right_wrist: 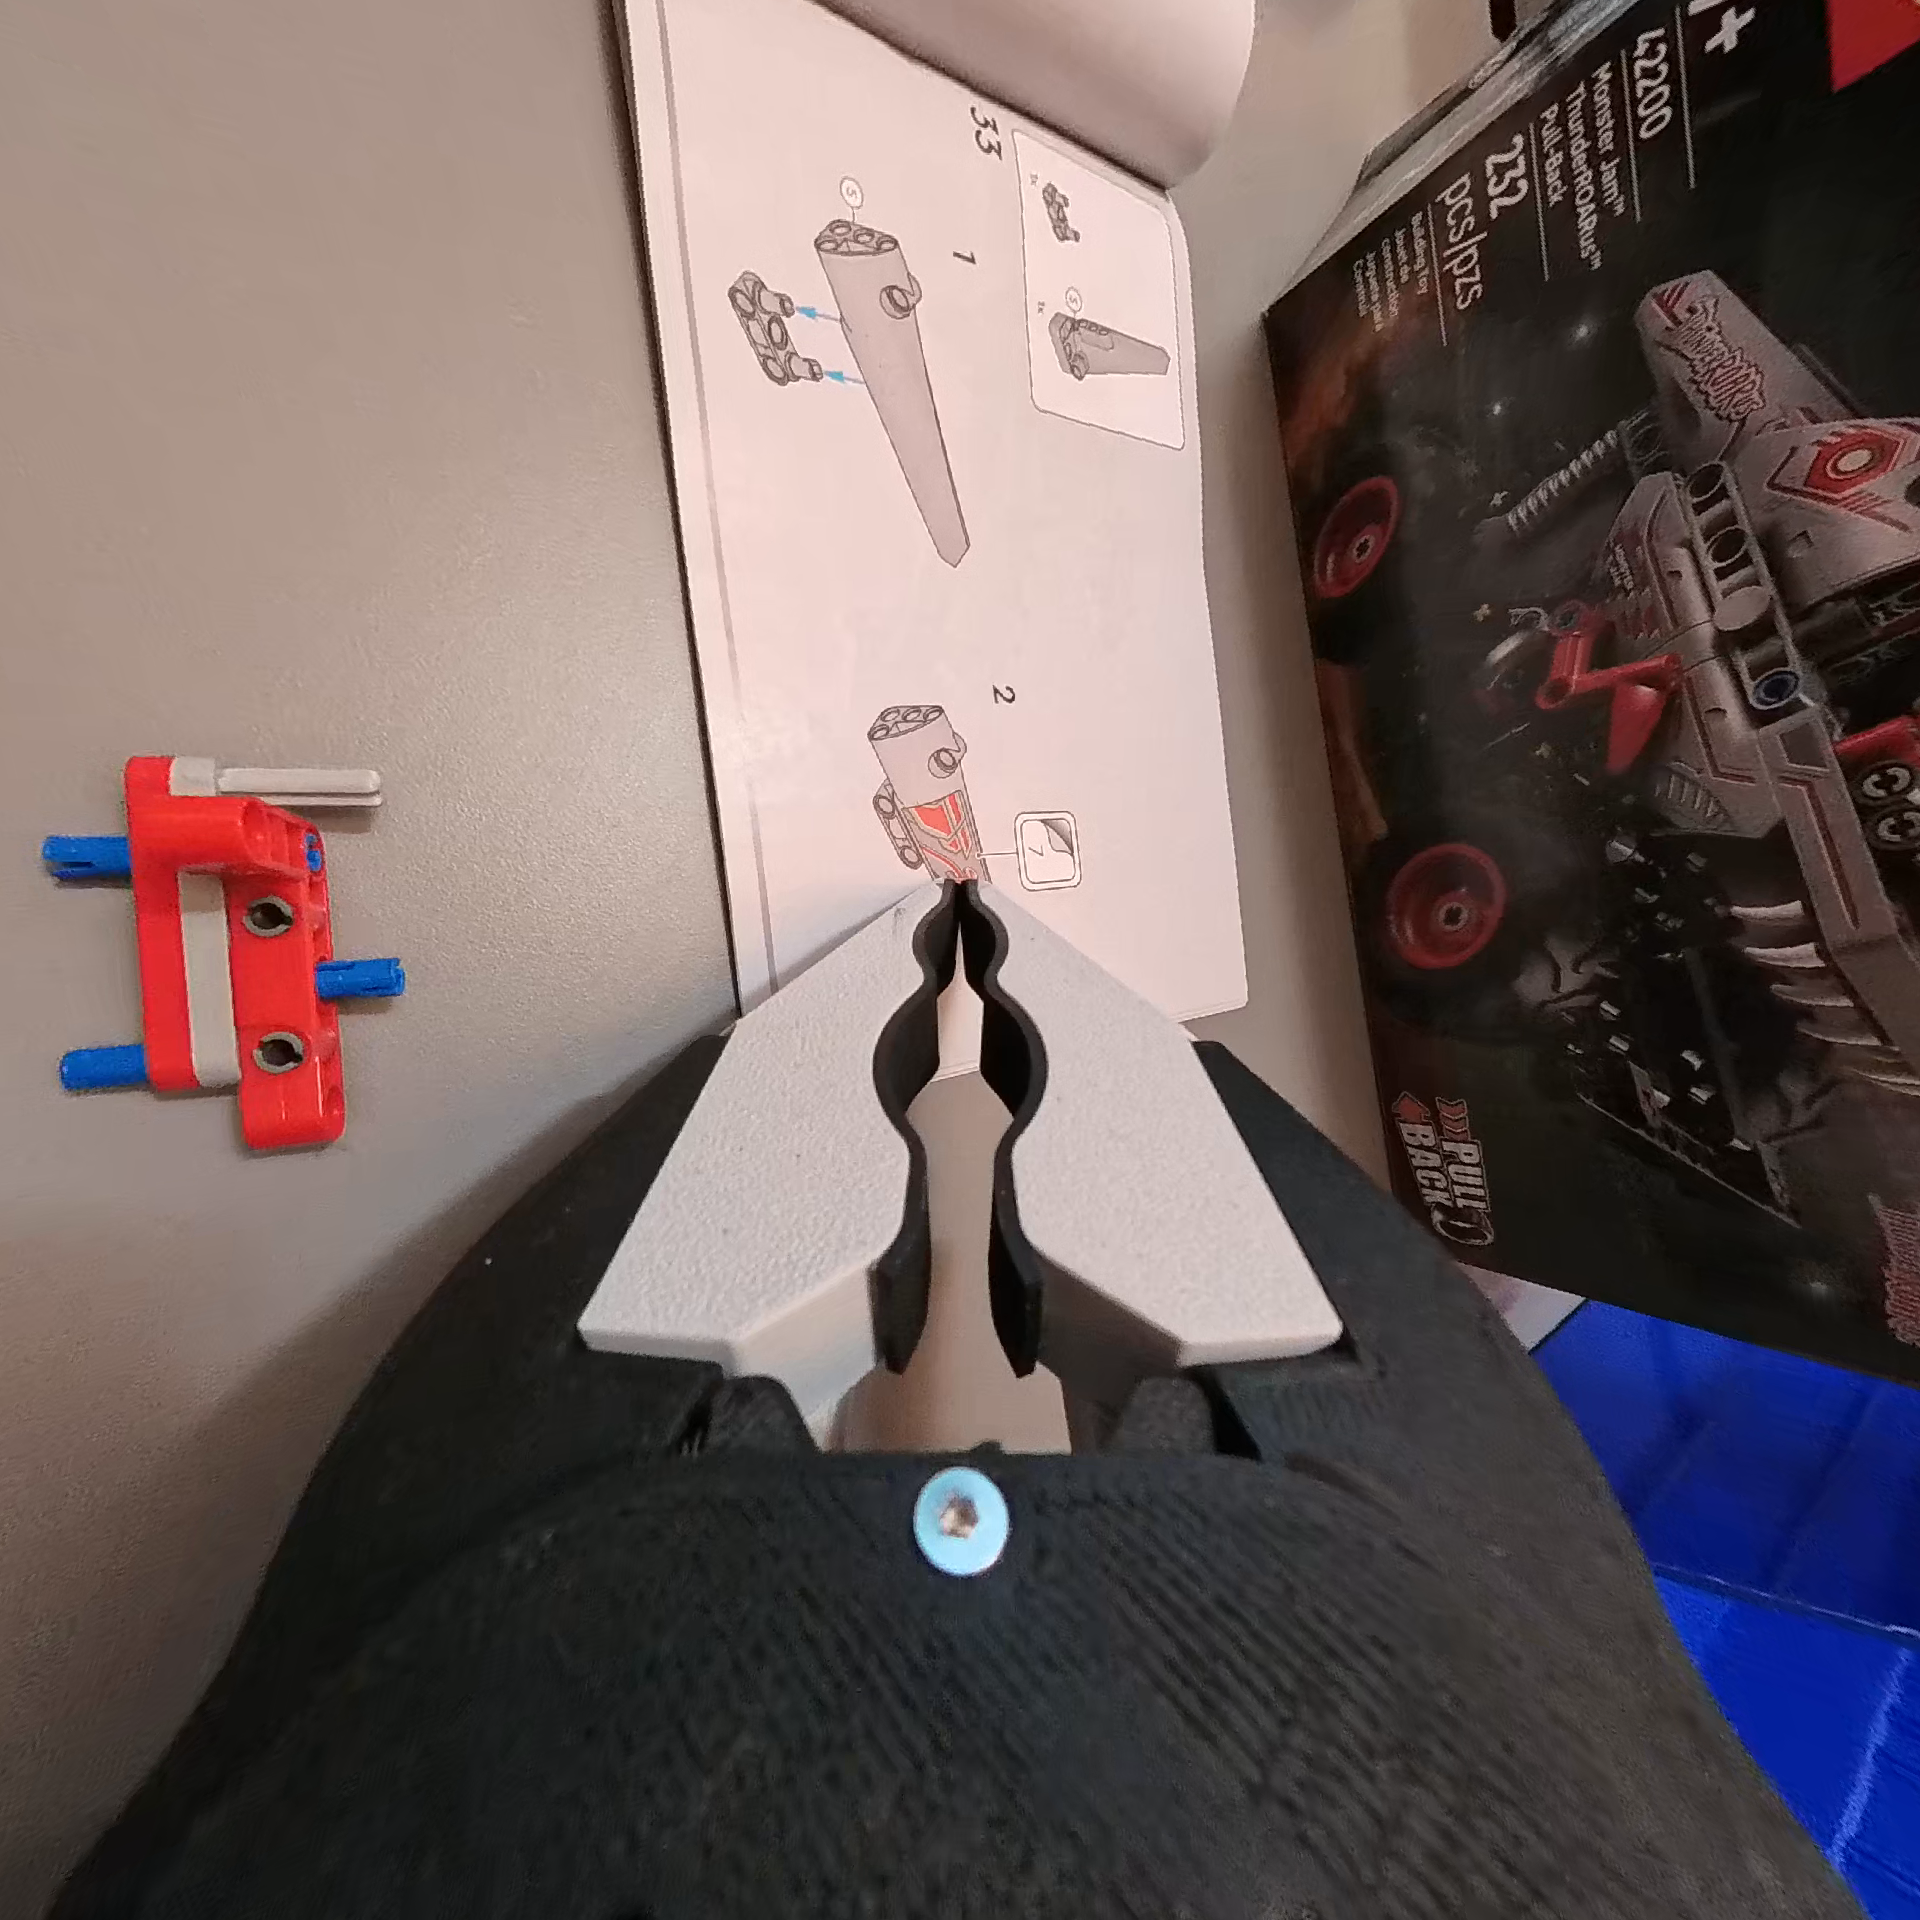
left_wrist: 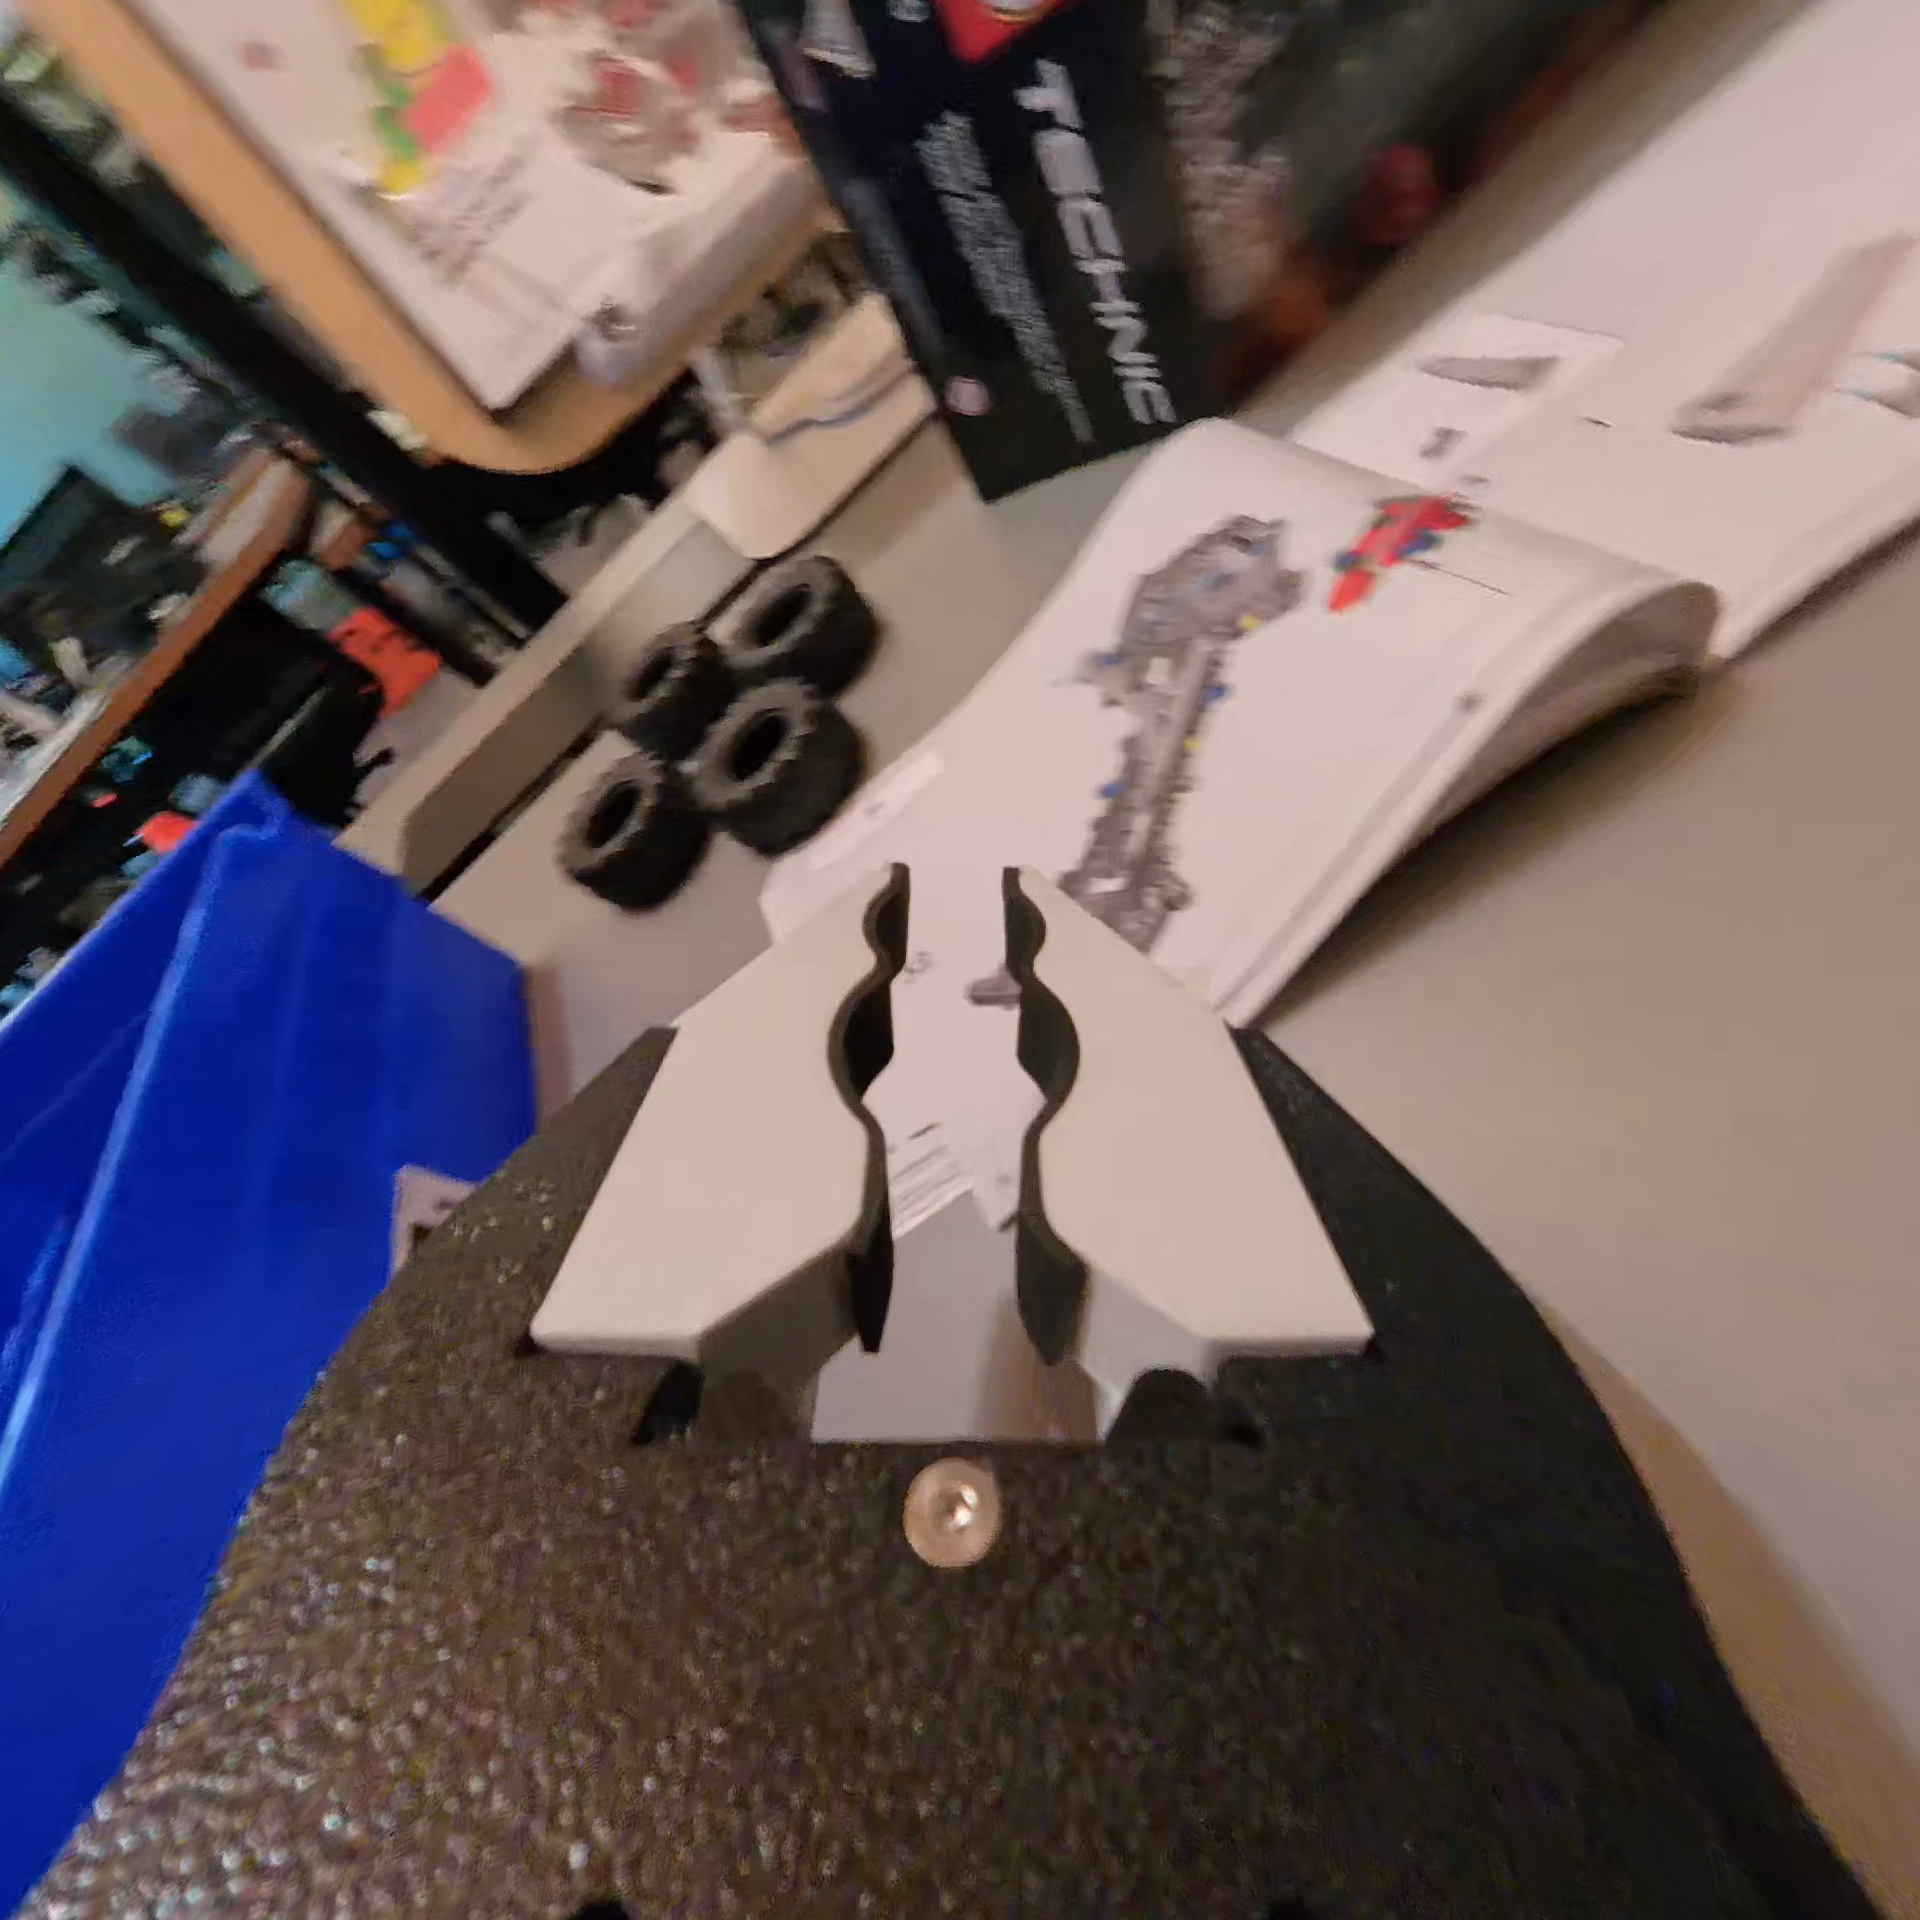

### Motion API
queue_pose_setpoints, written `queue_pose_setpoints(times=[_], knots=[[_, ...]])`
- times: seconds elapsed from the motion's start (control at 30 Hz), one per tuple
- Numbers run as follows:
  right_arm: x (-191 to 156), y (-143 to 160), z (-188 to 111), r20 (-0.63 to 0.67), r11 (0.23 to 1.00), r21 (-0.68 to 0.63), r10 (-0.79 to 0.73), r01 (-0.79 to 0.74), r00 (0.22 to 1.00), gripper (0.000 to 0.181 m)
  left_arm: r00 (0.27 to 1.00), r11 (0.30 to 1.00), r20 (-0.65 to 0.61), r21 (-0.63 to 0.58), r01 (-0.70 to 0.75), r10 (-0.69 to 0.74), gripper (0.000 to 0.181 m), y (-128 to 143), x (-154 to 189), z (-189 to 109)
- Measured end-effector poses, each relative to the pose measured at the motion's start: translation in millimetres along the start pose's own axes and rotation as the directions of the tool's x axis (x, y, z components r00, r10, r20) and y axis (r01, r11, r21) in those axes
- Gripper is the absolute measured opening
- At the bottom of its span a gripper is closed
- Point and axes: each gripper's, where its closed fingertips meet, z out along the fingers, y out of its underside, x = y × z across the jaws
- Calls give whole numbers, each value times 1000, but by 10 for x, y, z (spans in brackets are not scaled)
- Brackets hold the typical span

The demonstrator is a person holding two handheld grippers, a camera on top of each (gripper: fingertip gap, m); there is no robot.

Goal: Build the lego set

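Observation:
My left gripper (left_wrist: 954,881) is open and empty, held above the near edge of the open instruction booklet (left_wrist: 1299,707). Several black tyres (left_wrist: 727,727) lie in a cluster on the grey table beyond it. In the right wrist view my right gripper (right_wrist: 954,896) is shut with nothing between its tips, over the lower edge of the booklet page (right_wrist: 935,520). A small red assembly (right_wrist: 234,945) with blue pins, a grey beam and a grey axle lies flat on the table to the gripper's left, apart from it.
The dark set box (right_wrist: 1621,779) stands to the right of the booklet, and also shows in the left wrist view (left_wrist: 1039,239). A blue bin (left_wrist: 208,1091) sits at the left; a blue one also shows in the right wrist view (right_wrist: 1766,1507). Papers lie on a shelf (left_wrist: 468,208) behind.

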Motion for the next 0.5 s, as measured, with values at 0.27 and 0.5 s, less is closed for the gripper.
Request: queue_pose_setpoints(times=[0.27, 0.5], knots=[[-5, 9, -8, 7, 1000, 0, 6, -6, 1000, 0, 994, 969, -87, -234, -79, 60, 0, 376, 135, 91], [-44, 27, -49, 34, 1000, -15, -10, 11, 999, 0, 986, 965, -152, -263, 21, -63, 0, 412, 154, 24]])
